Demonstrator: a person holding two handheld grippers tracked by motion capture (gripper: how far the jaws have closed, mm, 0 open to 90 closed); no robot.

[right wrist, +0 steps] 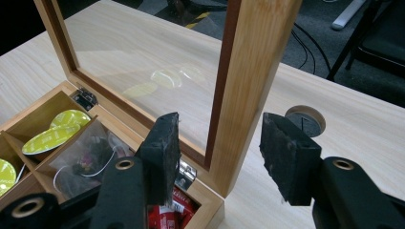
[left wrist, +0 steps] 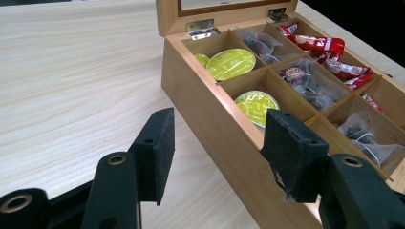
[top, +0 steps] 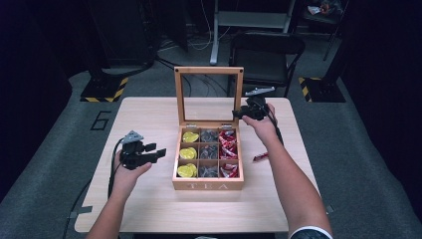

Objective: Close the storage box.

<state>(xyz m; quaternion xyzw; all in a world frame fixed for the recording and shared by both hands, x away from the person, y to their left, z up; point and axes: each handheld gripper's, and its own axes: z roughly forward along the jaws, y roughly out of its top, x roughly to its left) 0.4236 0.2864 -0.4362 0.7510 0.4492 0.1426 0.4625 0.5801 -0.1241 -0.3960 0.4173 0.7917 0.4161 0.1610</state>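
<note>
We observe a wooden tea box (top: 208, 186) standing at the centre of the worktop (top: 149, 199), with its glass-paned lid (top: 209, 94) raised upright at the far side. The box is divided into nine compartments: yellow-green capsules (top: 188, 153) occupy the left column, clear tea sachets (top: 209, 152) the middle column, and red packets (top: 228, 149) the right column. One loose red packet (top: 260, 157) lies on the worktop just to the right of the box.

The right hand-held gripper (top: 247, 112) is positioned at the right edge of the upright lid. In the right gripper view, we see the lid's right frame post (right wrist: 248, 90) standing between the two jaws. The pads (right wrist: 162, 152) do not press on the wood; a gap remains on each side, so this hand-held gripper is released.

The left hand-held gripper (top: 149, 153) is held above the worktop to the left of the box, apart from it. In the left gripper view, its jaws stand apart with nothing between them, and the box's left wall (left wrist: 215, 119) lies just ahead. This hand-held gripper is also released.
</note>
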